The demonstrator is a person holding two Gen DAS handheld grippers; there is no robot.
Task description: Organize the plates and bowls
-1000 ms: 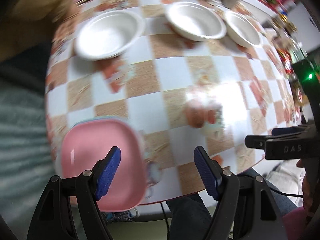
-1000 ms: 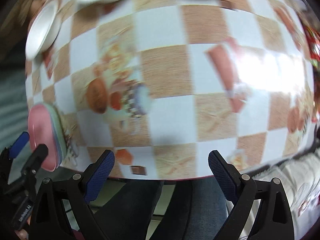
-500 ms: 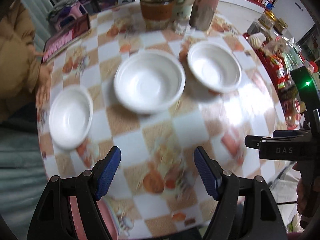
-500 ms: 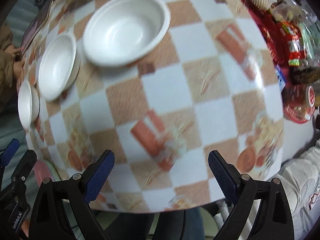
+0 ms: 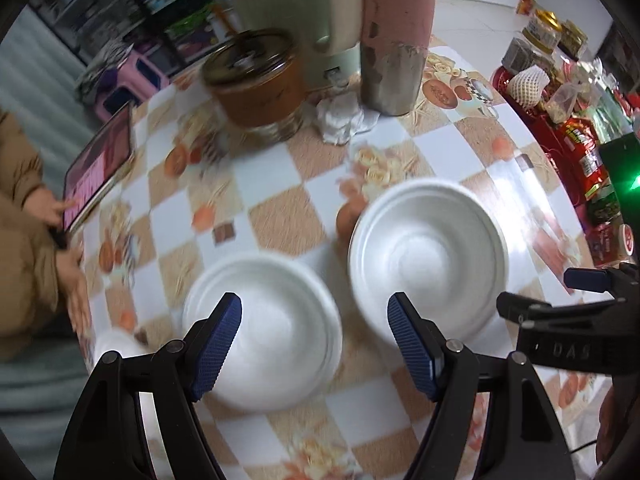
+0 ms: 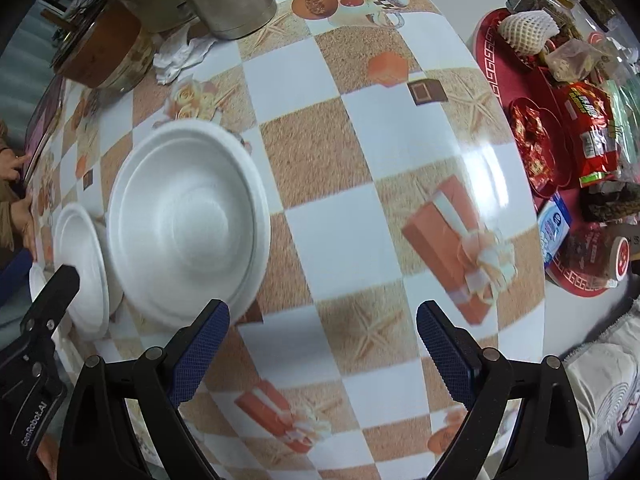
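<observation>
The left gripper is hanging over the nearer white bowl, fingers apart and empty, probably lining up to lift and nest it; the second bowl is sitting beside it on the worktop; the right gripper is waiting, fingers spread, gripping nothing

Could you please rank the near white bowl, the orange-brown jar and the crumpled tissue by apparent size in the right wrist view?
1. Near white bowl
2. Orange-brown jar
3. Crumpled tissue
The bowl's nearness exaggerates its lead.

White bowls sit on a tan-and-white checked tablecloth; a red tray has pale fretwork edging.
</observation>
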